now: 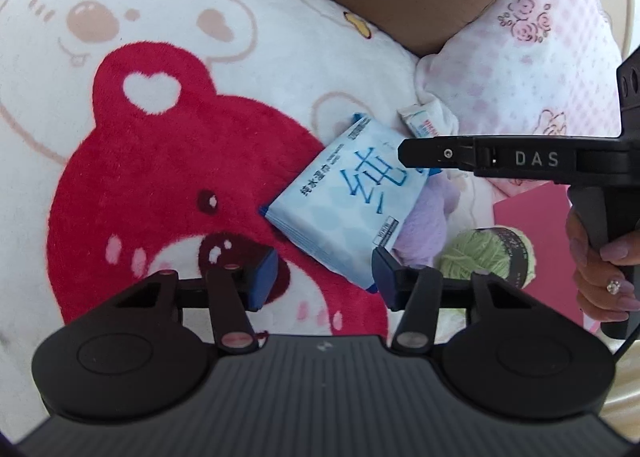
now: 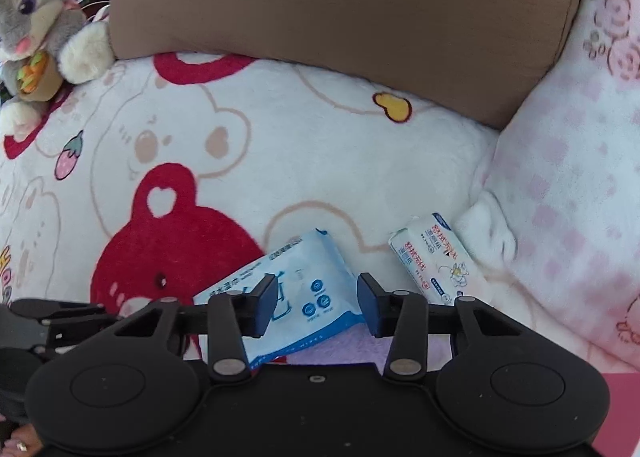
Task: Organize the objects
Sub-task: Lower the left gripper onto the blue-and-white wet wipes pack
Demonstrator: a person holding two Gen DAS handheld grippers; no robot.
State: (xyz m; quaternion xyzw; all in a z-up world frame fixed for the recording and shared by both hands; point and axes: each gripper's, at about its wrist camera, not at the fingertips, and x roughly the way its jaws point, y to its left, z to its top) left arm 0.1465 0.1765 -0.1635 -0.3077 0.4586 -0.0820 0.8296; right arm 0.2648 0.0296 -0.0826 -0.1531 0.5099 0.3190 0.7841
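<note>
While nothing looks sorted yet, I see the bear blanket point(image 2: 248, 161) strewn: blue wipes pack point(image 1: 344, 201), green yarn ball point(image 1: 486, 257), small tissue packet point(image 2: 434, 257). Both my grippers, left point(image 1: 326, 277) and right point(image 2: 318, 303), straddle the blue pack, fingers narrowed but not pressing.

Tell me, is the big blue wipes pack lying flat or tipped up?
Tipped. The blue wipes pack leans with one side propped on the purple plush, the other on the blanket.
</note>
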